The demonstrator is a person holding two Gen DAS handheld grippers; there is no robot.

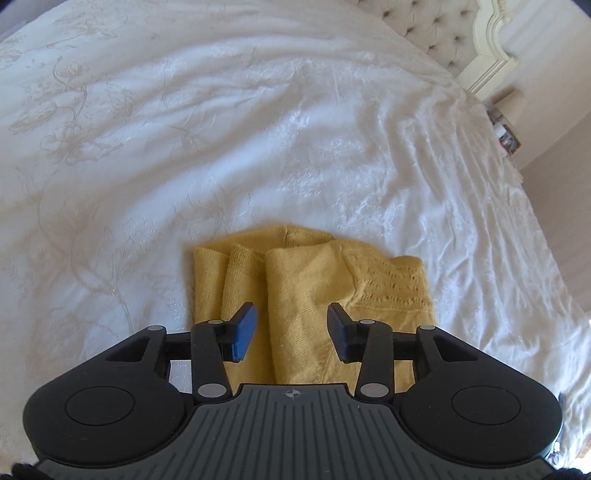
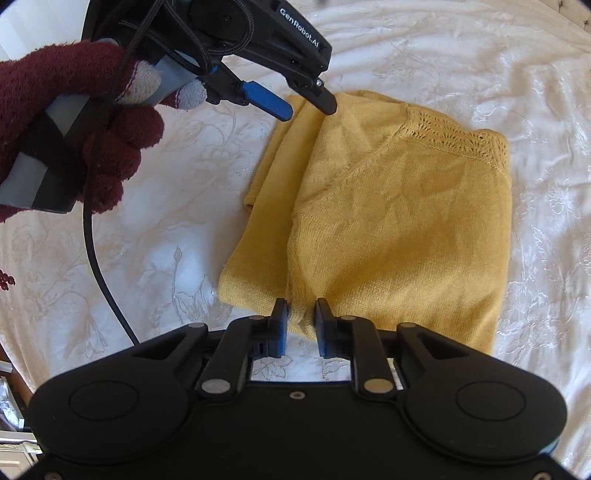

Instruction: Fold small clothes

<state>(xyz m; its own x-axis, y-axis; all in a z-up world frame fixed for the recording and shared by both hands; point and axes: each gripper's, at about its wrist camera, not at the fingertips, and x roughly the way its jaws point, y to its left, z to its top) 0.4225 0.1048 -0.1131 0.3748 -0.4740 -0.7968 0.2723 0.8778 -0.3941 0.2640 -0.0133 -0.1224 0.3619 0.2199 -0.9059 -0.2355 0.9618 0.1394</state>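
A small mustard-yellow knitted garment (image 1: 314,295) lies folded on the white bedspread (image 1: 258,129); it also shows in the right wrist view (image 2: 399,221). My left gripper (image 1: 291,332) is open and empty, just above the garment's near part. In the right wrist view the left gripper (image 2: 308,105) hovers over the garment's far left corner, held by a hand in a maroon glove (image 2: 74,122). My right gripper (image 2: 301,328) is partly open at the garment's near edge, with a bit of the hem between its jaws, not clamped.
The bedspread (image 2: 517,74) is wrinkled with a floral pattern. A tufted headboard (image 1: 436,33) and a cream frame (image 1: 491,55) stand at the far right. A black cable (image 2: 99,266) hangs from the left gripper.
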